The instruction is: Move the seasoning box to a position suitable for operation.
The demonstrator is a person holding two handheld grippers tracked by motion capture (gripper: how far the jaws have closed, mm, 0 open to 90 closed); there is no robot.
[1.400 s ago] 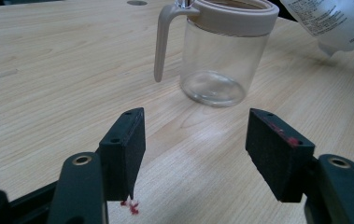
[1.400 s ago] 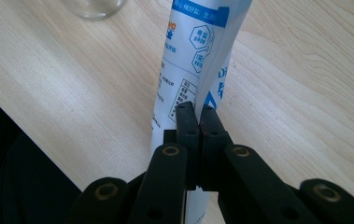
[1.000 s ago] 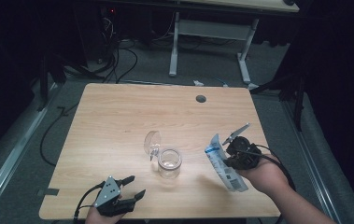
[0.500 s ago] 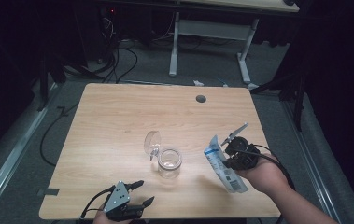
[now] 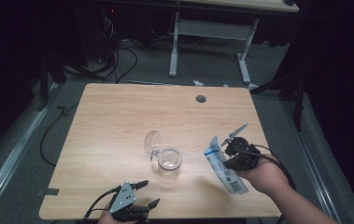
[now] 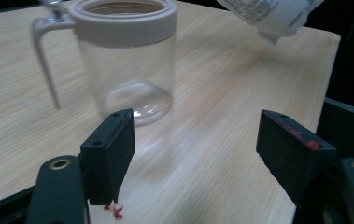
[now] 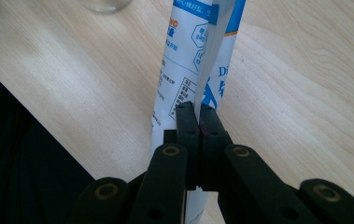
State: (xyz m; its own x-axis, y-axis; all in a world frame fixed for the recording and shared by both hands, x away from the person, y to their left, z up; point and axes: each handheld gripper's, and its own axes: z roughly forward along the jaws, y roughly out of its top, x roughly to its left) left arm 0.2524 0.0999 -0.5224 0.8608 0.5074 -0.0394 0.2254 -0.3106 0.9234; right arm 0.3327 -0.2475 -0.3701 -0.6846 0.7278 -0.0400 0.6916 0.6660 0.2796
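Observation:
A clear glass jar stands mid-table with its hinged lid swung open to the left. Near the table's front edge my left gripper is open; its jaws have just been opening, with nothing between them. In the left gripper view the jar stands just beyond the left gripper, apart from the pads. To the right of the jar, my right gripper is shut on a white and blue pouch tilted above the table. In the right gripper view the right gripper pinches the pouch at its seam.
The wooden table has a round cable hole near its far edge. Beyond it stand a white desk frame and cables on the floor. The dark floor drops away at the table's front edge.
My left gripper has shifted to the right along the front edge, toward the jar, and its jaws stand wider. The right gripper and pouch have kept still.

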